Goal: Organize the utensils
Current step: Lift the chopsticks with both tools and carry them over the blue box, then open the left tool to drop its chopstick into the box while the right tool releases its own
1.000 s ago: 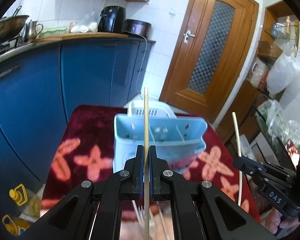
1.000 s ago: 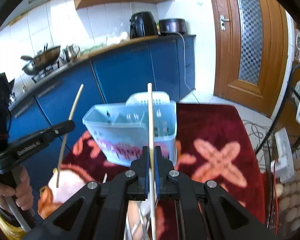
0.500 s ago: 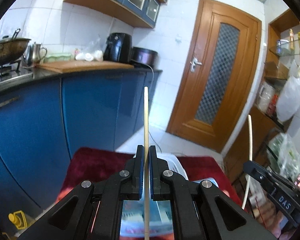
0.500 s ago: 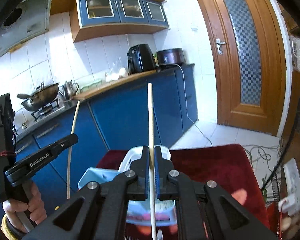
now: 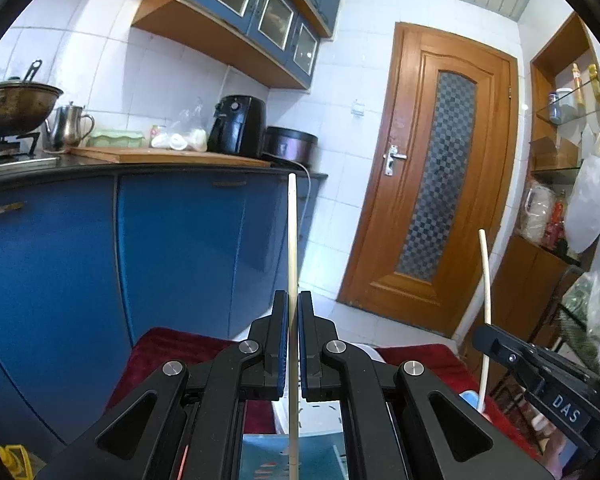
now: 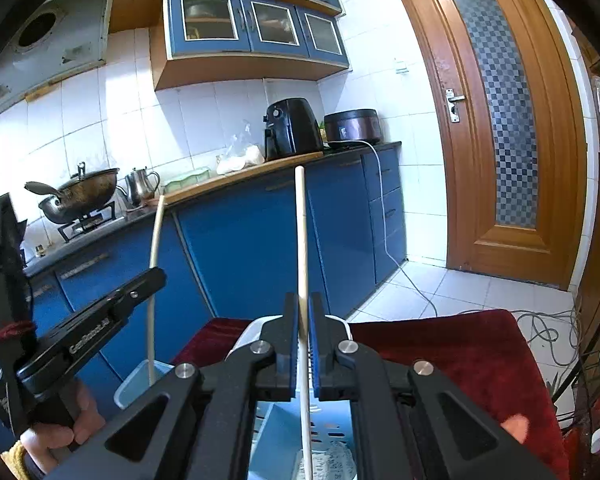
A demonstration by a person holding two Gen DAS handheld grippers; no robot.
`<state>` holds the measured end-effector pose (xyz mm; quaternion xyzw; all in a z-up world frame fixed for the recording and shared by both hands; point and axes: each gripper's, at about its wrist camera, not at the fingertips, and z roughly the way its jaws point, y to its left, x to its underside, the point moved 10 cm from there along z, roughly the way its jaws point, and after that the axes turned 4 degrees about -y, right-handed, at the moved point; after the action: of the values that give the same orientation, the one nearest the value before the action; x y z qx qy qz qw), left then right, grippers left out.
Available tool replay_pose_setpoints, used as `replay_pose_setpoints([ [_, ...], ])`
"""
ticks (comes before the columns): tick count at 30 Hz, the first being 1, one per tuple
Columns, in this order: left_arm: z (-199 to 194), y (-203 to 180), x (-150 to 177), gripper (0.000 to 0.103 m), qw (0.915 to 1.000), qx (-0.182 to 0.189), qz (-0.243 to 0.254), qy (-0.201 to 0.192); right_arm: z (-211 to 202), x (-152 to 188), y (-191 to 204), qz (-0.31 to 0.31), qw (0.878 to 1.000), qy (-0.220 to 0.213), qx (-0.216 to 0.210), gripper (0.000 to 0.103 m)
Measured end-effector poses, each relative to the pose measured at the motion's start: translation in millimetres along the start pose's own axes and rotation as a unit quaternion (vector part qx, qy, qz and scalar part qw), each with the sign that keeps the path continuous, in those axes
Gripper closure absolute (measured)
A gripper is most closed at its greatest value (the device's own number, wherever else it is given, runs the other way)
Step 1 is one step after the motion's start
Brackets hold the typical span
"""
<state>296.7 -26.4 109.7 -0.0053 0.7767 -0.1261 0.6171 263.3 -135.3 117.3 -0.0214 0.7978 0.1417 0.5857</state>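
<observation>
My left gripper (image 5: 293, 296) is shut on a pale wooden chopstick (image 5: 292, 232) that stands upright between the pads. My right gripper (image 6: 304, 298) is likewise shut on a second chopstick (image 6: 301, 232), also upright. Each gripper shows in the other's view: the right one (image 5: 480, 336) at the right with its chopstick (image 5: 485, 280), the left one (image 6: 158, 276) at the left with its chopstick (image 6: 155, 248). A light-blue utensil holder (image 6: 140, 378) sits low under both grippers, mostly hidden by them, on a dark red cloth (image 6: 440, 352). A hand (image 6: 80, 416) grips the left handle.
A white plastic basket (image 6: 256, 326) stands just behind the holder. Blue kitchen cabinets (image 5: 180, 248) and a counter with a black air fryer (image 5: 238, 126) lie ahead, a wooden door (image 5: 432, 200) to the right. Cables (image 6: 548, 332) trail on the floor by the cloth.
Both views have swung upward from the holder to the cabinets and wall. The holder has dropped to the bottom edge. Both chopsticks stay clamped upright.
</observation>
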Motion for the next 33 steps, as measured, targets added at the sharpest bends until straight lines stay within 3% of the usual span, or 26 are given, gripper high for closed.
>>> replay_pose_setpoints([
  [7, -9, -2, 17, 0.099, 0.9996, -0.008, 0.015, -0.024, 9, 14, -6, -0.015, 1.000, -0.013, 0.001, 0.097],
  [25, -7, -5, 53, 0.099, 0.9994, -0.009, 0.024, 0.025, 8, 39, -7, -0.022, 1.000, -0.006, 0.001, 0.096],
  [28, -8, -3, 58, 0.097, 0.9991, -0.008, 0.015, 0.038, 6, 40, -7, -0.012, 1.000, 0.000, -0.005, 0.091],
  [33, -13, -2, 58, 0.087, 0.9989, -0.004, 0.007, 0.045, -2, 39, -3, -0.006, 1.000, -0.001, -0.016, 0.071],
])
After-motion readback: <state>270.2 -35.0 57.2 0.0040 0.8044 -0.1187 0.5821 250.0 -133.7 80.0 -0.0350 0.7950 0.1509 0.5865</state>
